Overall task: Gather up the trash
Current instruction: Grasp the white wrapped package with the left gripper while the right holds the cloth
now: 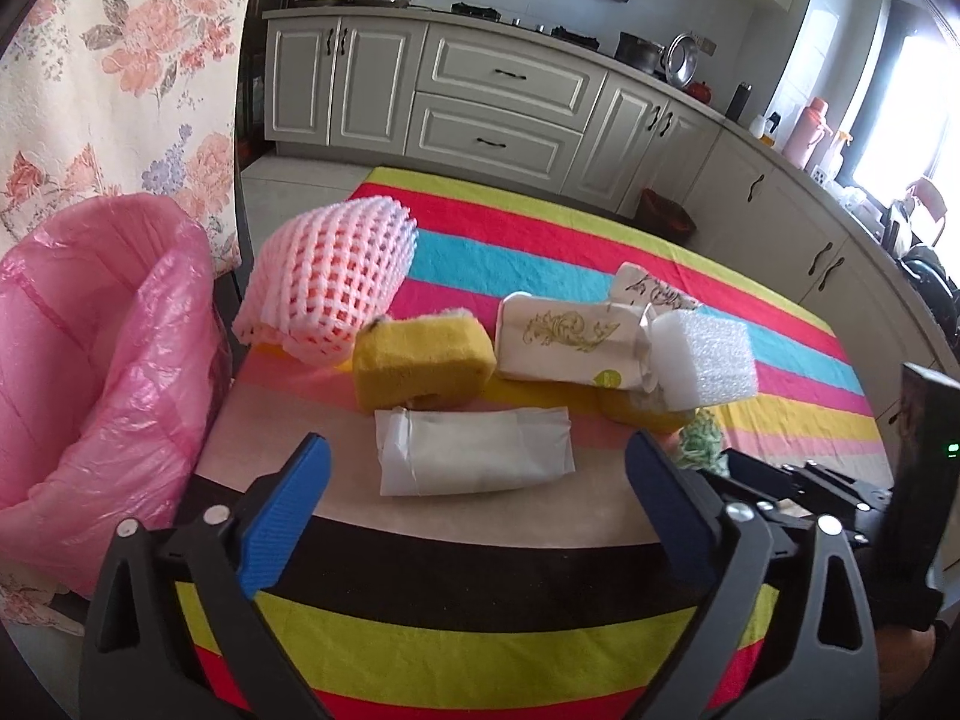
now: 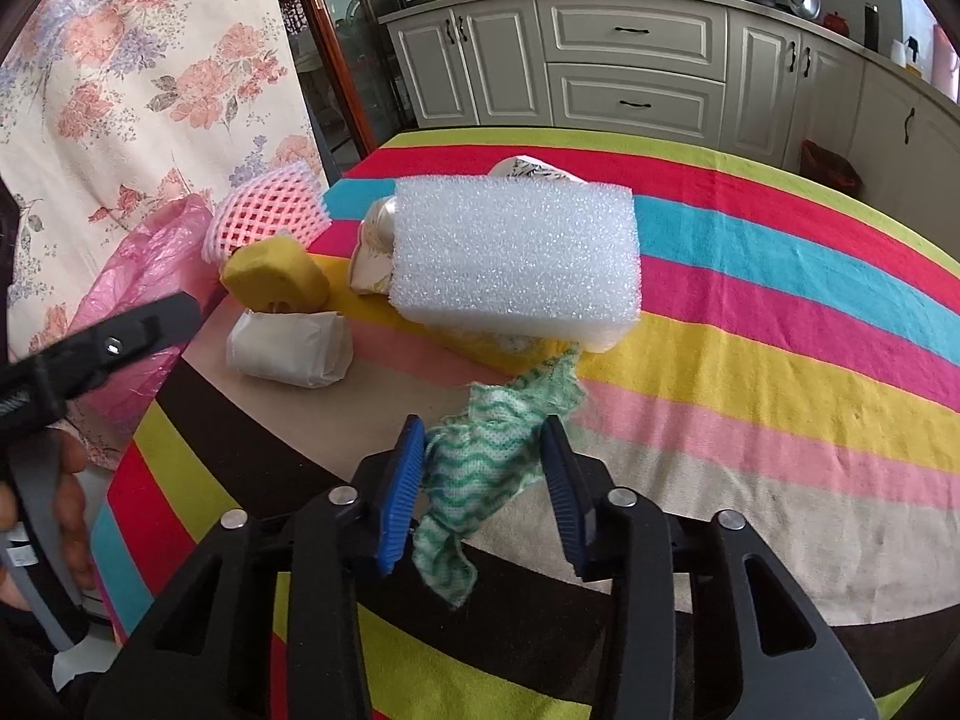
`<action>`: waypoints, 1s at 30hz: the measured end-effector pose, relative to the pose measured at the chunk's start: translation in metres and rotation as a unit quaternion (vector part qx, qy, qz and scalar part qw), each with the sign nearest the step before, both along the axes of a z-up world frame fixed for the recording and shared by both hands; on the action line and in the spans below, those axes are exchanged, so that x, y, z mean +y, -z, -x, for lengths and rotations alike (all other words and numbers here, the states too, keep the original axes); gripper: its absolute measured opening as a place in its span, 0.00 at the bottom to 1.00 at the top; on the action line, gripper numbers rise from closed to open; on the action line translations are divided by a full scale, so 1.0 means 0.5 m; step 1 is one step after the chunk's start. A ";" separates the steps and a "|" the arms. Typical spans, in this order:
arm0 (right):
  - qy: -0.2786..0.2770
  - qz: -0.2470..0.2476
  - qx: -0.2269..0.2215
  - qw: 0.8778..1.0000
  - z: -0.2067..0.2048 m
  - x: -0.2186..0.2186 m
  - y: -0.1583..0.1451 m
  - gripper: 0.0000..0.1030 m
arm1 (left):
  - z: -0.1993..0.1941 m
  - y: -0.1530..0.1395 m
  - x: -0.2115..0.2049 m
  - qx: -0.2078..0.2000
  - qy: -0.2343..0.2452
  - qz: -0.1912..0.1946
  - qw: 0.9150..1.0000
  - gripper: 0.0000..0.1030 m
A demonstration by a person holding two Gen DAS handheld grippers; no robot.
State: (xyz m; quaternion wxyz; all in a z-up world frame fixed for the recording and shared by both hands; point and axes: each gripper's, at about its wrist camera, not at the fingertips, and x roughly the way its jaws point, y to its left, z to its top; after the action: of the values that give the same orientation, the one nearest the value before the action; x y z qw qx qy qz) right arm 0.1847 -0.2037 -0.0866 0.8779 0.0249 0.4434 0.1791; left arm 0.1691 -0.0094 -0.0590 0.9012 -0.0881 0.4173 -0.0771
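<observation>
Trash lies in a heap on the striped tablecloth point(image 1: 480, 630). In the left wrist view my left gripper point(image 1: 477, 468) is open and empty, its jaws either side of a white folded paper packet point(image 1: 474, 456). Behind it are a yellow sponge point(image 1: 420, 363), a pink foam fruit net point(image 1: 333, 282), a cream printed wrapper point(image 1: 564, 339) and a white foam block point(image 1: 702, 360). In the right wrist view my right gripper point(image 2: 483, 450) is open, with a green-and-white cloth point(image 2: 492, 456) lying between its fingers, touching the left pad. The foam block point(image 2: 516, 258) sits just beyond.
A bin lined with a pink bag point(image 1: 90, 360) stands at the table's left edge, also in the right wrist view point(image 2: 138, 276). A floral curtain point(image 1: 120, 72) hangs behind it. Kitchen cabinets point(image 1: 498, 108) line the far wall. The right gripper body point(image 1: 840, 492) is close on my left gripper's right.
</observation>
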 end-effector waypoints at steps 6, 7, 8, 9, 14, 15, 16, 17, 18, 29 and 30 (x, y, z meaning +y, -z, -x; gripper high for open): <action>0.006 -0.008 -0.004 1.000 0.003 -0.016 -0.010 0.30 | -0.027 0.036 -0.031 0.026 0.003 -0.018 0.999 0.95; 0.008 -0.009 -0.003 1.000 0.003 -0.019 -0.010 0.31 | -0.033 0.044 -0.037 0.031 0.003 -0.024 0.999 0.95; 0.009 -0.007 -0.003 1.000 0.003 -0.021 -0.010 0.31 | -0.037 0.050 -0.041 0.036 0.002 -0.027 0.999 0.95; 0.009 -0.006 -0.003 1.000 0.003 -0.022 -0.010 0.31 | -0.039 0.055 -0.044 0.038 0.002 -0.028 0.999 0.95; 0.010 -0.008 -0.001 1.000 0.009 -0.030 -0.009 0.32 | -0.057 0.076 -0.060 0.050 -0.001 -0.043 0.998 0.95; 0.012 -0.008 0.000 1.000 0.009 -0.032 -0.009 0.33 | -0.059 0.078 -0.061 0.052 -0.001 -0.046 0.998 0.95; 0.013 -0.008 0.001 1.000 0.009 -0.033 -0.008 0.35 | -0.062 0.081 -0.063 0.053 -0.002 -0.049 0.997 0.95; 0.014 -0.007 0.002 1.000 0.009 -0.035 -0.008 0.37 | -0.064 0.084 -0.064 0.054 -0.002 -0.051 0.997 0.95; 0.015 -0.007 0.003 1.000 0.010 -0.036 -0.007 0.41 | -0.066 0.087 -0.066 0.056 -0.003 -0.054 0.997 0.95; 0.026 -0.006 0.009 1.000 0.014 -0.043 -0.003 0.56 | -0.072 0.103 -0.064 0.067 -0.005 -0.080 0.995 0.88; 0.025 -0.005 0.010 1.000 0.014 -0.042 -0.003 0.56 | -0.070 0.101 -0.062 0.066 -0.005 -0.080 0.995 0.88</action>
State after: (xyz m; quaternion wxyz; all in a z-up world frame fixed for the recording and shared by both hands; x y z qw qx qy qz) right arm 0.1778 -0.2246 -0.0851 0.8776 0.0425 0.4502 0.1593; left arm 0.2042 -0.0403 -0.1096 0.8760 -0.0227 0.4806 -0.0330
